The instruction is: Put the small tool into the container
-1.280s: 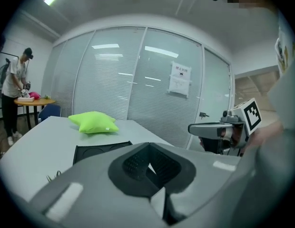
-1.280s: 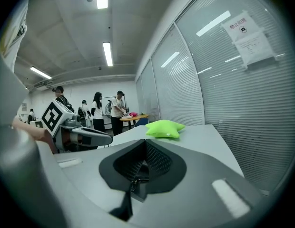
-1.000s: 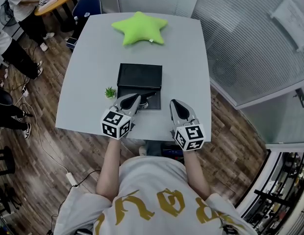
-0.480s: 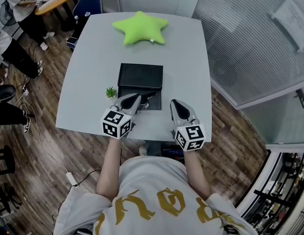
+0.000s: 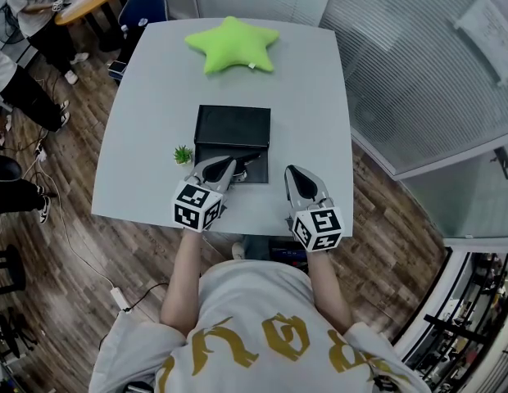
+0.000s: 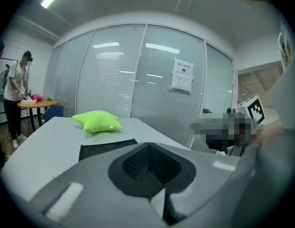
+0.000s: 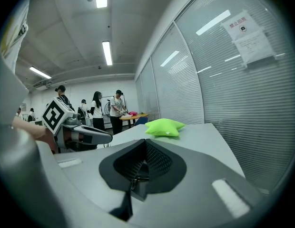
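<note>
You're holding L gripper [image 5: 215,170] & R gripper [image 5: 296,177] shut, empty, unmoved beside flat black rectangular container [image 5: 232,125], so task isn't advancing.

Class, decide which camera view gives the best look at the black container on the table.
The head view: the black container lies nearly whole, seen from above. The left gripper view catches only its far part at a low angle, behind the jaws. The right gripper view does not show it.

Small dark tool [image 5: 249,160] lies at near rim of black container [image 5: 232,126].
</note>
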`<state>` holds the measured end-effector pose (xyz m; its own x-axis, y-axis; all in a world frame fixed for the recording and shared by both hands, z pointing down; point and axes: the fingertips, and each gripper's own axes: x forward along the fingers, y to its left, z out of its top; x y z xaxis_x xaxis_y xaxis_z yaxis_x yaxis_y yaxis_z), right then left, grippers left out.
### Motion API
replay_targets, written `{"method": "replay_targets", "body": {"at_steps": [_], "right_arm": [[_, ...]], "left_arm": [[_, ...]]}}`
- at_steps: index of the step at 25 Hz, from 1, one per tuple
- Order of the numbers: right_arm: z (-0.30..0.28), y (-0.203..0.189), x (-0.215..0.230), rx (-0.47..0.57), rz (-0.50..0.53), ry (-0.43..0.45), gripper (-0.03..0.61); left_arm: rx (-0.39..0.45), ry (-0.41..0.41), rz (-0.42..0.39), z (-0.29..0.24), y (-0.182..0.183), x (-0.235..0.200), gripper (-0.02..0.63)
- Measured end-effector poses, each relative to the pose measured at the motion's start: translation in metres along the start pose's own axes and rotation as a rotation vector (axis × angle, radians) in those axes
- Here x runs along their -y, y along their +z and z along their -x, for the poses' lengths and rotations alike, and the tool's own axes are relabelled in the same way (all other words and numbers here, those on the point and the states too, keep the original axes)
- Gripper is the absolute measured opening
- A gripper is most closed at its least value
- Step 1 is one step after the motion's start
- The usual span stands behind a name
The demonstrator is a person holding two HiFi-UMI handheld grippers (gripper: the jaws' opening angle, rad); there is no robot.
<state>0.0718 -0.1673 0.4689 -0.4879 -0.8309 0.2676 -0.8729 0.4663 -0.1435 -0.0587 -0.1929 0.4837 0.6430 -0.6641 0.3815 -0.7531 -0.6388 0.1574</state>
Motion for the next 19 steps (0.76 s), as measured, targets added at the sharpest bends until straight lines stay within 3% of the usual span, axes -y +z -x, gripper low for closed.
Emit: {"method": "replay_targets", "body": {"at_steps": [19], "right_arm": [[-0.0049, -0.0032, 0.0052, -0.006, -0.001, -0.008, 0.023]], "left_arm": [[-0.019, -0.019, 0.017, -0.0082, -0.0068, -0.0027, 0.000]]}}
